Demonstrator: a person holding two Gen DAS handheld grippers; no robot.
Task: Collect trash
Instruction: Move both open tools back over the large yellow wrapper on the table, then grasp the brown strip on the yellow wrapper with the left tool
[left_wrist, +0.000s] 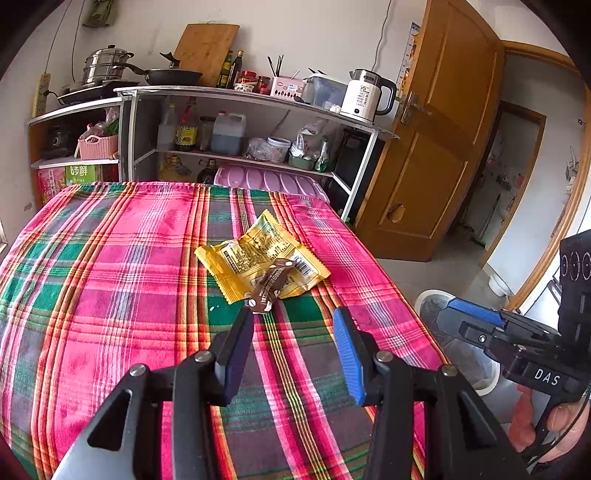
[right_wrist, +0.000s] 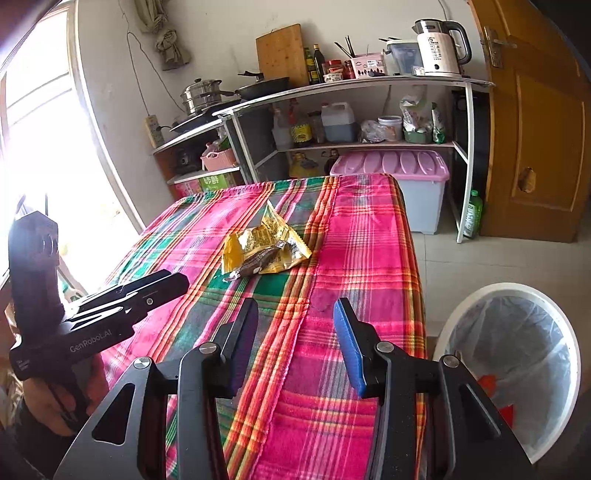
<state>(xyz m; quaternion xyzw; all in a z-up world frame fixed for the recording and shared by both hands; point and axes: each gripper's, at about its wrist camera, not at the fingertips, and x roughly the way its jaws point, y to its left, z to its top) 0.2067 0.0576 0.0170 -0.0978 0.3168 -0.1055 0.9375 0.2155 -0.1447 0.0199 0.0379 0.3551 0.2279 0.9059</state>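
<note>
Plaid pink-and-green tablecloth (left_wrist: 110, 295) fills both views. Left gripper (left_wrist: 293, 325) half open, empty, its dark finger tip just beside the small brown candy wrapper (left_wrist: 271, 282), which lies on the crumpled yellow snack packet (left_wrist: 258, 258). Right gripper (right_wrist: 295, 321) open, empty, farther back. Best pinch brown wrapper first, low and level. White lined waste bin (right_wrist: 458, 314) stands off the table's right edge; open floor there.
</note>
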